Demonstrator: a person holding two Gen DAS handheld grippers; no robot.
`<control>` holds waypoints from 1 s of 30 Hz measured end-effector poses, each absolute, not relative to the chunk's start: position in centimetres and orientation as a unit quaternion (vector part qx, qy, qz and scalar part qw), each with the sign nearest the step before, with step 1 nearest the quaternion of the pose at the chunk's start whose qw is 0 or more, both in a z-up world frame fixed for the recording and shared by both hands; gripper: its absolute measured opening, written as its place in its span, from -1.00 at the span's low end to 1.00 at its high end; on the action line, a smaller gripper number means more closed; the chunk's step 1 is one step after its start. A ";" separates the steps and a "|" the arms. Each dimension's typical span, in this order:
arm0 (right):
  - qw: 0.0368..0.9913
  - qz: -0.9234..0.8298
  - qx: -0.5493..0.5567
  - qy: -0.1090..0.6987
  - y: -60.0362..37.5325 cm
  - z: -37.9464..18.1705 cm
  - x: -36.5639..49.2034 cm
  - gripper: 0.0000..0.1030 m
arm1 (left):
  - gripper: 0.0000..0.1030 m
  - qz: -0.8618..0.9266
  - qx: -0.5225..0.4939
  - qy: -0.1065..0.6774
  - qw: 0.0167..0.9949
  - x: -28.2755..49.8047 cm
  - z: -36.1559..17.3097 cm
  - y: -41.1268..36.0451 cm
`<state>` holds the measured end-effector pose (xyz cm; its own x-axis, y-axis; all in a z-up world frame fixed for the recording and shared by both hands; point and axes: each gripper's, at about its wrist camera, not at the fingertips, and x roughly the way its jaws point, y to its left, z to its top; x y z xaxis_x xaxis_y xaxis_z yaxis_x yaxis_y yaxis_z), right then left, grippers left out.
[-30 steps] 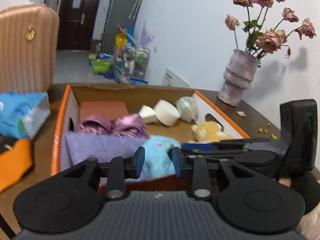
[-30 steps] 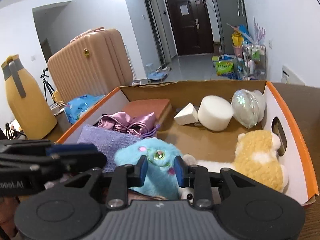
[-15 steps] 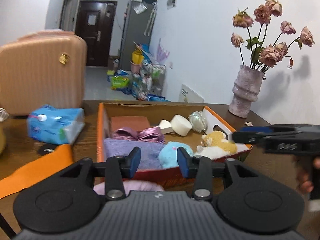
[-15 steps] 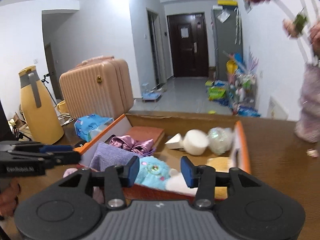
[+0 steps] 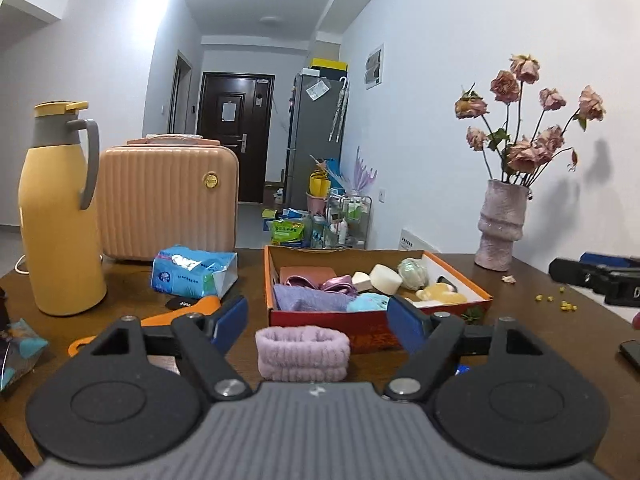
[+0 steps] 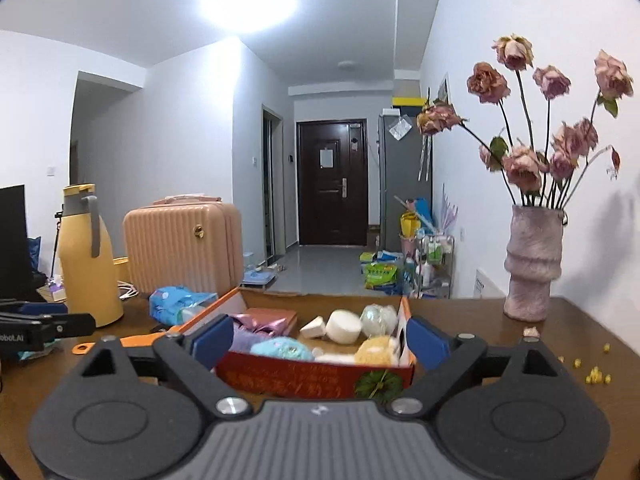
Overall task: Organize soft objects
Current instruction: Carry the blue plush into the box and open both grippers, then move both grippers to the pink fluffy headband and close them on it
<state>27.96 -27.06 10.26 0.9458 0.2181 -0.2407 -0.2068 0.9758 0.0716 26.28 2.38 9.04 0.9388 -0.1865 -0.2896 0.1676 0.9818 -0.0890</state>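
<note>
both grippers, left (image 5: 318, 318) and right (image 6: 318, 340), are opening, empty. the headband (image 5: 303, 353) sits outside the box (image 5: 376, 322); the left should straddle it squarely before squeezing.

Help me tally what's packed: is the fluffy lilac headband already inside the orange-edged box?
No, the lilac headband lies on the table in front of the box, outside its near wall.

Yellow jug (image 5: 60, 224), pink suitcase (image 5: 168, 200), perhaps dried roses (image 5: 528, 128).
</note>
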 end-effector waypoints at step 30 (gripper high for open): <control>0.923 0.205 0.139 0.295 -15.2 1.4 43.2 -0.15 | -0.59 -0.119 -0.135 0.316 0.931 43.0 1.0 7.8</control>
<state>43.22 -15.25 1.35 0.7420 0.4600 -0.4878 -0.2963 0.8776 0.3769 43.04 7.76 1.00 0.7715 -0.3072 -0.5572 0.1358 0.9351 -0.3275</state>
